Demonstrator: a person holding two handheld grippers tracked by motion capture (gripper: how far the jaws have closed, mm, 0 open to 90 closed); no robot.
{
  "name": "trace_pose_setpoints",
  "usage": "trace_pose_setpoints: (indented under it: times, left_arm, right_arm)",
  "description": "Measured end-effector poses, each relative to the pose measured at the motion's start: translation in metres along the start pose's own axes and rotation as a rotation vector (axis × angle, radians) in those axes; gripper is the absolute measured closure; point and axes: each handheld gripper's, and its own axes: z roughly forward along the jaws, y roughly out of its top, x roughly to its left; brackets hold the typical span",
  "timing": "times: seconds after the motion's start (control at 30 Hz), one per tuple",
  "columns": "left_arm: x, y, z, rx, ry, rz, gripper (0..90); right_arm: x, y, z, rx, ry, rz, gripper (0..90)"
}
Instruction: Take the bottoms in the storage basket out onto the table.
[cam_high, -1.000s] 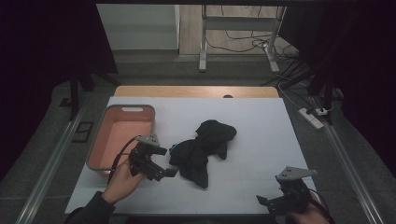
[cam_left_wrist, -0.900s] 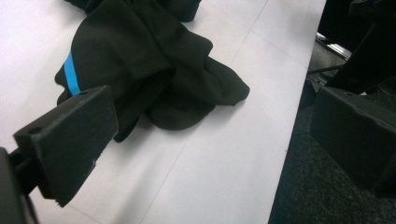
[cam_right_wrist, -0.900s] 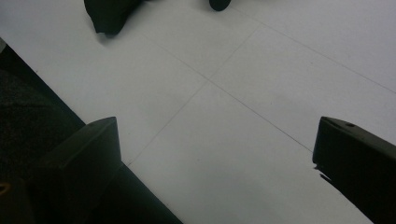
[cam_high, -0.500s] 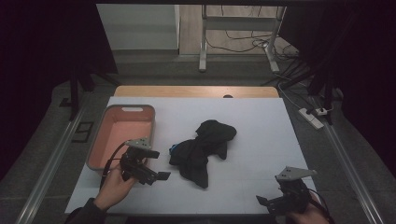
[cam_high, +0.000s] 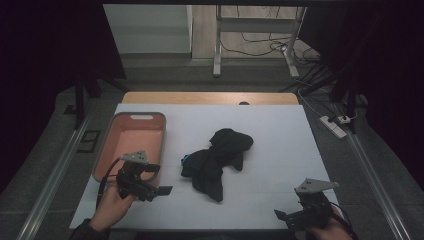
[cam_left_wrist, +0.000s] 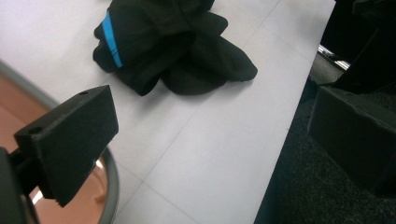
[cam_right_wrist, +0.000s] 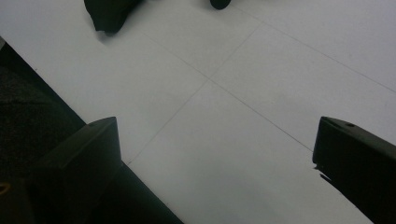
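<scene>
Black garment (cam_high: 220, 160) heaped mid-table, 3 o'clock of pink basin (cam_high: 131, 142).
Left gripper (cam_high: 159, 190) jaws spread, empty, beside basin.
Right gripper (cam_high: 280, 216) jaws spread, idle at 5 o'clock edge.
Risk: single-layer pinch, cloth trailing or snagging basin rim.

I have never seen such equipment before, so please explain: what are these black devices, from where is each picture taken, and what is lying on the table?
No robot is here. A person holds a hand tool with two black jaws in each hand. In the high view, taken from above the person's side, the left gripper is near the table's front left and the right gripper near its front right. Each of the other two pictures comes from a small camera riding on one gripper, looking out between its own jaws. On the white table lie a bundle of black clothing, which has a blue stripe, and a pinkish tub at the left. Both grippers stand open and hold nothing.
</scene>
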Motion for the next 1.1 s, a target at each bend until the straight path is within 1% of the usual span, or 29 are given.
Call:
trace_pose_setpoints:
  times: [0.1,0.37,0.63,1.1]
  left_arm:
    - [0.001,-0.003,-0.003,-0.008,0.003,-0.010,1.2]
    - [0.002,-0.010,-0.009,-0.016,0.013,-0.020,1.2]
    - [0.005,-0.018,-0.018,-0.035,0.024,-0.048,1.2]
    - [0.009,-0.032,-0.029,-0.052,0.035,-0.082,1.2]
  right_arm:
    - [0.000,0.000,0.000,-0.001,0.001,0.000,1.3]
    - [0.001,0.000,0.000,-0.001,-0.002,-0.001,1.3]
    - [0.001,0.000,0.000,-0.001,-0.003,-0.003,1.3]
    - [0.001,0.000,0.001,0.004,-0.004,-0.005,1.3]
